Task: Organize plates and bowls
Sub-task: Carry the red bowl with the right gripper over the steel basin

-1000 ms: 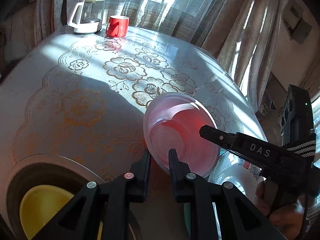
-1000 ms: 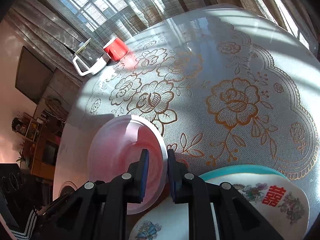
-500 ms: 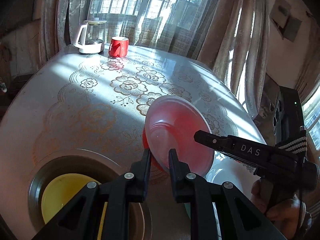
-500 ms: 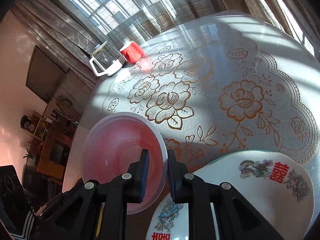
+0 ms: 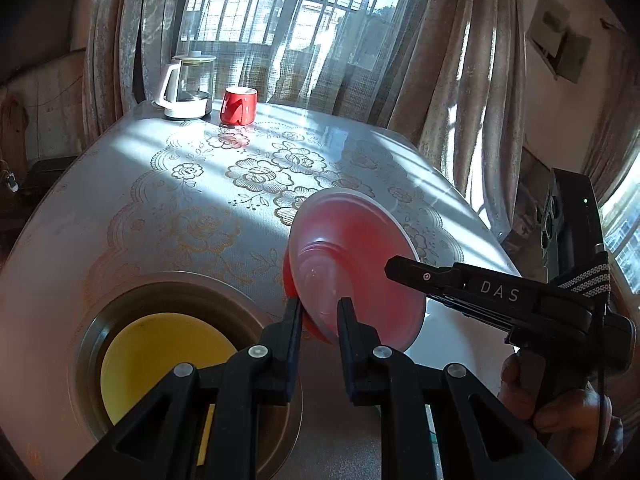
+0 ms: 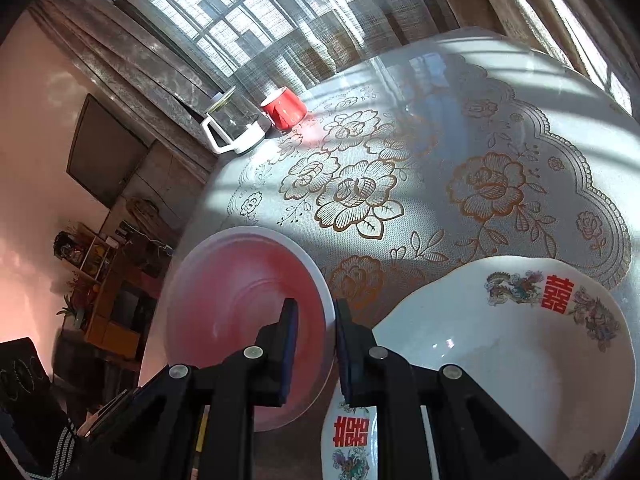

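Observation:
A pink bowl [image 5: 352,264] with a white rim is held tilted above the table by both grippers. My left gripper [image 5: 318,316] is shut on its near rim. My right gripper [image 6: 316,328] is shut on its opposite rim, and its body shows in the left wrist view [image 5: 496,292]. The pink bowl also shows in the right wrist view [image 6: 244,312]. A yellow bowl [image 5: 160,364] sits inside a dark metal plate [image 5: 92,332] at the lower left. A white plate with red characters [image 6: 500,344] lies below the right gripper.
A glass kettle [image 5: 186,86] and a red mug [image 5: 239,106] stand at the table's far edge by the curtained window. The round table [image 5: 160,200] has a floral lace cloth. Shelves and furniture [image 6: 104,280] stand beyond the table's left side.
Both grippers have lifted the pink bowl up off the table and tilted it more upright. The yellow bowl and metal plate have come further into the left wrist view.

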The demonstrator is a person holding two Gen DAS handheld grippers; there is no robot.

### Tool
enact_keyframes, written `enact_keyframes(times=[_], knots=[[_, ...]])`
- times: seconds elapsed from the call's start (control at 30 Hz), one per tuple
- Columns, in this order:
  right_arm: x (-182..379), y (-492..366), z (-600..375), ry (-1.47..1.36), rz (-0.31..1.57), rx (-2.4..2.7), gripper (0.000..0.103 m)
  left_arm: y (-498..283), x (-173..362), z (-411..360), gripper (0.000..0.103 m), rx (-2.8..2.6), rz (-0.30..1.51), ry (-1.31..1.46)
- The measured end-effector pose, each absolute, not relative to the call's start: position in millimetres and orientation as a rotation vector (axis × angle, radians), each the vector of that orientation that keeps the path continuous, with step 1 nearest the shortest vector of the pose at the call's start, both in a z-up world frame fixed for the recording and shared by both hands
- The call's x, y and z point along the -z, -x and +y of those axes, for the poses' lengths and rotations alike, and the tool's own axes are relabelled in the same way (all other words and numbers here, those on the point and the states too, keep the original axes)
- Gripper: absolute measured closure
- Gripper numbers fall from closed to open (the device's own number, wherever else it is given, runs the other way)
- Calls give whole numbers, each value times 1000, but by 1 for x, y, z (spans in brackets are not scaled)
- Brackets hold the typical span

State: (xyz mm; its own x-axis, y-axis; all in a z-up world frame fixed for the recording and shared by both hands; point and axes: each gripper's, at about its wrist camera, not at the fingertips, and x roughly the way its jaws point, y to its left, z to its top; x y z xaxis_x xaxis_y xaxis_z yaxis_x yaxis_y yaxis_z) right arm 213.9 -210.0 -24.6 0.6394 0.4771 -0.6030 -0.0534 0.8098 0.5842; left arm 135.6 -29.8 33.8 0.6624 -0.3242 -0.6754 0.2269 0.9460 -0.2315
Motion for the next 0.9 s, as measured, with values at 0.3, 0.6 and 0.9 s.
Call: enact_keyframes(times=[0.3,0.6,0.9], knots=[[24,-195,-205,-564,820,-332,85,-120,-35,-22,85,318,782,143],[22,-181,-189,-555,817,-356,85,-103,-36,-6,85,302,772,163],[13,-171,-164,-517,810,-399,85,-87,-37,20,85,274,760,203]])
